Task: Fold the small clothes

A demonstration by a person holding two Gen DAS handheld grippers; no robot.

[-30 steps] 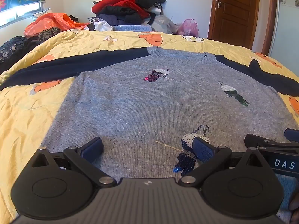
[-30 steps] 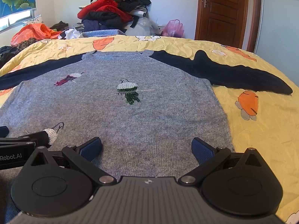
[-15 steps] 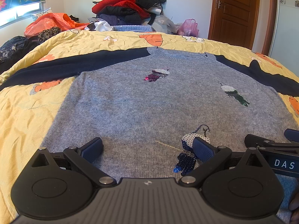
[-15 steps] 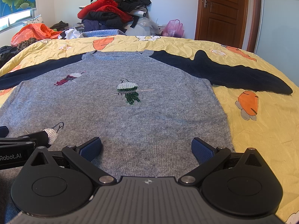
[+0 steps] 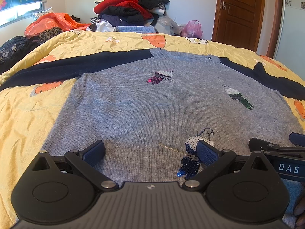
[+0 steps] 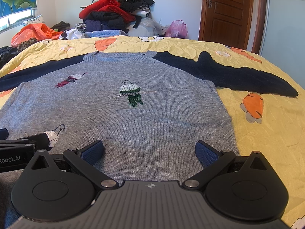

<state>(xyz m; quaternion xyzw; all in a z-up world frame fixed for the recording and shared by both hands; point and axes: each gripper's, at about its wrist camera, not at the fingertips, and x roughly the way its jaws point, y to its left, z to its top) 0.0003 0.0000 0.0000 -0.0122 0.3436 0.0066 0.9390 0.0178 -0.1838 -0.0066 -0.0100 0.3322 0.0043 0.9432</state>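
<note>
Right now my left tool (image 5: 150, 150) sits low over the hem of the grey sweater (image 5: 152, 106), its blue pads spread wide and holding nothing. My right tool (image 6: 149, 150) is likewise wide apart and empty, poised over the hem nearer the garment's right edge. In the left wrist view the right tool (image 5: 276, 147) shows at 3 o'clock, just beside mine; in the right wrist view the left tool (image 6: 22, 143) shows at 9 o'clock.

The sweater lies flat, front up, on the yellow bedspread (image 5: 22, 118), neckline toward 12 o'clock, both navy sleeves (image 6: 228, 72) stretched outward. Sequin figures dot the front: a pink one (image 5: 160, 77) near the collar, a green one (image 6: 131, 93) mid-chest, a blue one (image 5: 192, 158) touching the inner side of my left tool's right pad.

Beyond the bed at 12 o'clock is a pile of clothes (image 6: 118, 9), an orange bag (image 5: 55, 21) at 11 o'clock and a wooden door (image 6: 228, 9) at 1 o'clock.
</note>
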